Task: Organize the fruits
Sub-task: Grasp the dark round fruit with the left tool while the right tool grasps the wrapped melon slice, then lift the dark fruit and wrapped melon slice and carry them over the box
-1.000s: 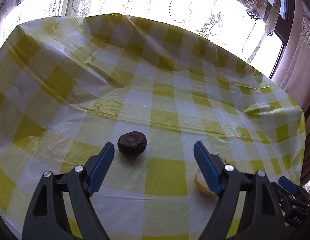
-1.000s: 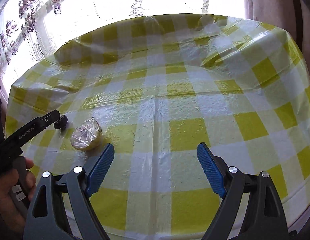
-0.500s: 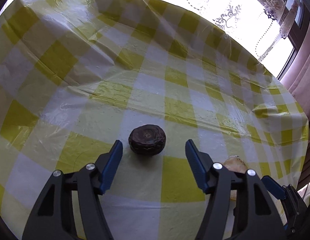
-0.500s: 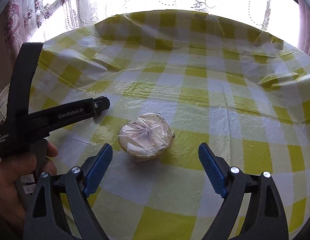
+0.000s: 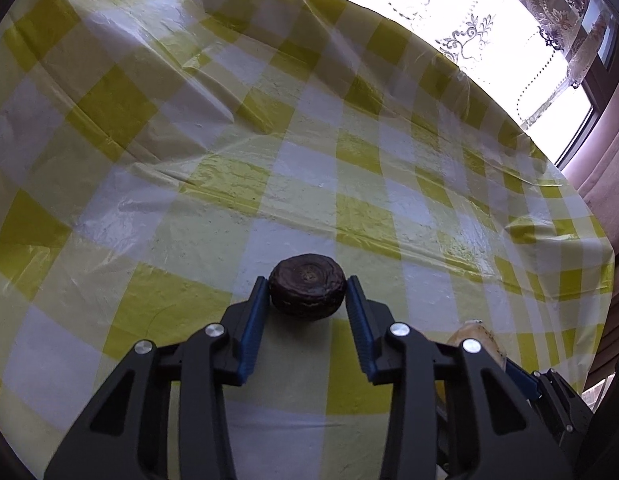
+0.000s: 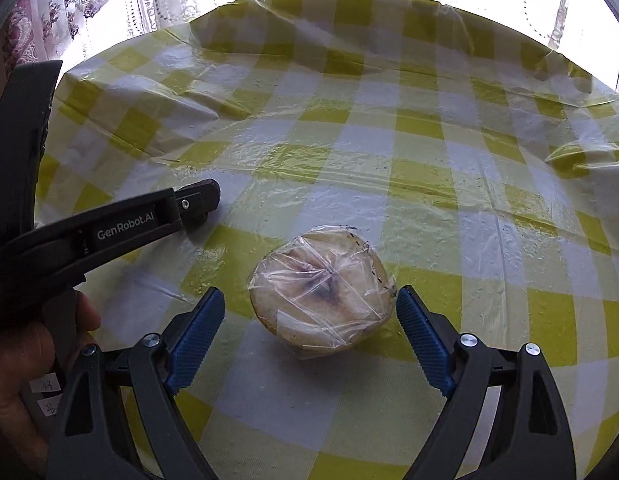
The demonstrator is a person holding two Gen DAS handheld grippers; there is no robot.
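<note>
On my left gripper (image 5: 306,294) I see a dark brown, wrinkled round fruit (image 5: 307,292), flattened like a puck with ringed markings on its top face. It sits low in the centre of the left wrist frame on the yellow-and-white checked plastic-covered surface (image 5: 349,160), and the blue-padded jaws are clamped on it, one pad against each side.

On my right gripper (image 6: 309,312) the jaws stand wide apart, either side of a pale yellowish halved fruit wrapped in clear cling film (image 6: 321,292). It lies cut face up on the surface (image 6: 429,160), in the lower centre of the frame, between the pad tips with a gap on both sides, touching neither.

The right wrist view alone shows the left gripper from its side at middle left, its tip hiding most of the dark fruit, and my left hand (image 6: 21,368) at lower left. The left wrist view shows only a sliver of the wrapped fruit (image 5: 475,336) at lower right, behind the jaw arm
</note>
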